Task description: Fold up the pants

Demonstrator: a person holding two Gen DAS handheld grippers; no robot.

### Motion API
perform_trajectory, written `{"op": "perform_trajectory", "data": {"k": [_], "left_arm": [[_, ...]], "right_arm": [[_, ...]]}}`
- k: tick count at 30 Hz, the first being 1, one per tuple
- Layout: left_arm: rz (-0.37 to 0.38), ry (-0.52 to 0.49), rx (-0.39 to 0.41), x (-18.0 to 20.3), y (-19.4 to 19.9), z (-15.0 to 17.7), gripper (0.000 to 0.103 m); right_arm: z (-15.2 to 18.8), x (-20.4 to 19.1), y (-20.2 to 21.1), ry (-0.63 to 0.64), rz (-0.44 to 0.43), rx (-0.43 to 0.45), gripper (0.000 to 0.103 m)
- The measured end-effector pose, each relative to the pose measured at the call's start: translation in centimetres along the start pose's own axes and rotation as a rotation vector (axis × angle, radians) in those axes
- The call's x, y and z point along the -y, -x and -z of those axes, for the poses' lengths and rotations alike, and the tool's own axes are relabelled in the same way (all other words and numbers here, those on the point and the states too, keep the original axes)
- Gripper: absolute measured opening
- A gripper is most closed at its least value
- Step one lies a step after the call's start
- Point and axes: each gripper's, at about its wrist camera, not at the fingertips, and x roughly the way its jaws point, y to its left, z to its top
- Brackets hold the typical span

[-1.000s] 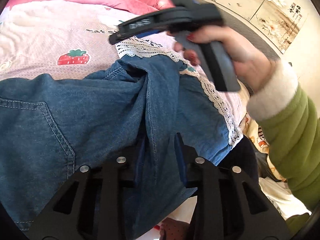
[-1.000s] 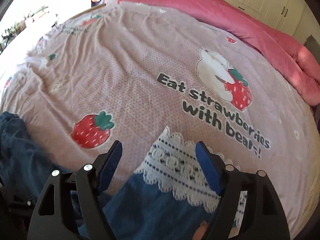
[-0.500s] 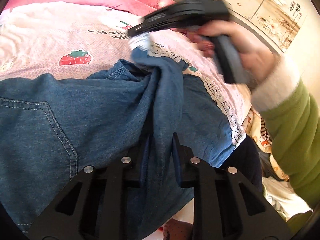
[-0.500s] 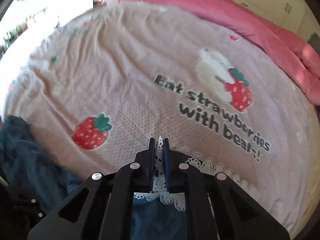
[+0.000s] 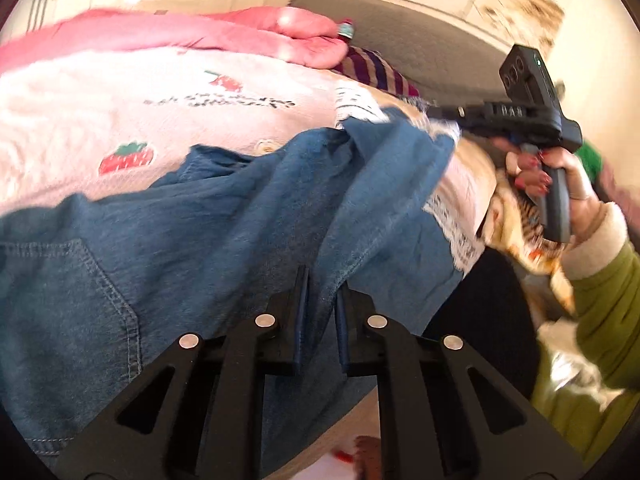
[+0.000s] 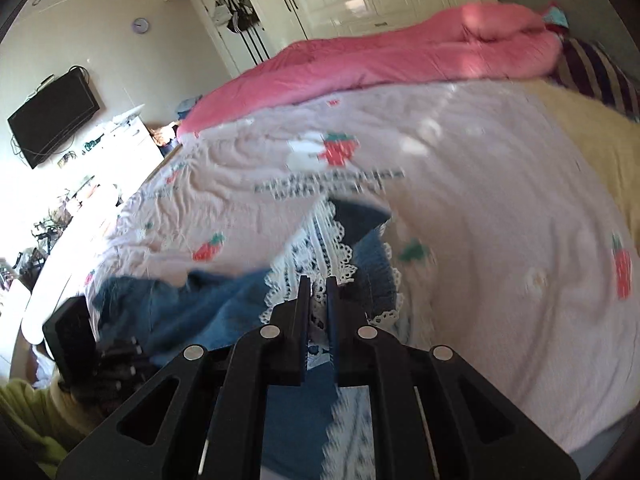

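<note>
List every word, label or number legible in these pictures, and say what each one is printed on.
"DAS": on the body of the right gripper, left wrist view; reading uncertain.
Dark lettering on the pink bedspread: too blurred to read in either view.
Wall clock: too small to read.

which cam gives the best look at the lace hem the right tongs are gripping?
Right wrist. The lace hem runs straight into the shut right tongs, with its scalloped edge readable despite blur. Left wrist shows only smeared white trim at the lifted denim pants leg, with the right tongs seen side-on.
</note>
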Motion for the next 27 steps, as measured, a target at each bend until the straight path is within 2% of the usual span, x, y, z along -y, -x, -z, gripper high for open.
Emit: {"op": "perform_trajectory", "data": {"k": [3, 6, 9, 11, 13, 15, 16, 17, 18, 22, 27], "left_arm": [[-0.02, -0.059, -0.011, 1.1, -0.3, 0.2, 0.006], [-0.024, -0.077, -0.014, 1.9, -0.5, 0.3, 0.008], [-0.041, -0.094, -0.032, 2.3, -0.8, 0.6, 0.008], [-0.056, -0.102, -0.042, 2.4, -0.9, 0.8, 0.008], [-0.066, -0.109, -0.05, 2.7, -1.1, 1.0, 0.009], [-0.073, -0.119, -0.054, 2.8, -1.2, 1.1, 0.01], [-0.075, -0.122, -0.057, 2.8, -1.2, 1.2, 0.01], [-0.079, -0.127, -0.062, 2.8, -1.3, 1.2, 0.01], [-0.081, -0.134, -0.064, 2.9, -1.3, 1.2, 0.01], [-0.077, -0.169, -0.053, 3.2, -0.2, 0.7, 0.005], [-0.024, -0.191, -0.065, 3.2, 1.0, 1.2, 0.004]], "right_arm": [[3.3, 1.2, -0.6, -0.04, 0.002, -0.044, 0.008], [5.6, 2.3, -0.3, -0.101, -0.041, -0.046, 0.011], [6.7, 2.7, 0.4, -0.129, -0.073, -0.028, 0.023], [6.9, 2.7, 0.7, -0.124, -0.082, -0.033, 0.035], [7.0, 2.4, 0.6, -0.099, -0.056, -0.05, 0.037], [7.1, 2.4, 0.1, -0.084, -0.045, -0.071, 0.036], [7.1, 2.2, 0.0, -0.064, -0.04, -0.079, 0.029], [7.3, 1.9, 0.0, -0.044, -0.031, -0.089, 0.01], [7.5, 1.8, 0.1, -0.04, -0.031, -0.096, 0.007], [8.4, 1.5, 2.0, -0.023, -0.039, -0.084, 0.006], [10.0, 1.9, 3.5, -0.014, -0.022, -0.103, 0.006]]}}
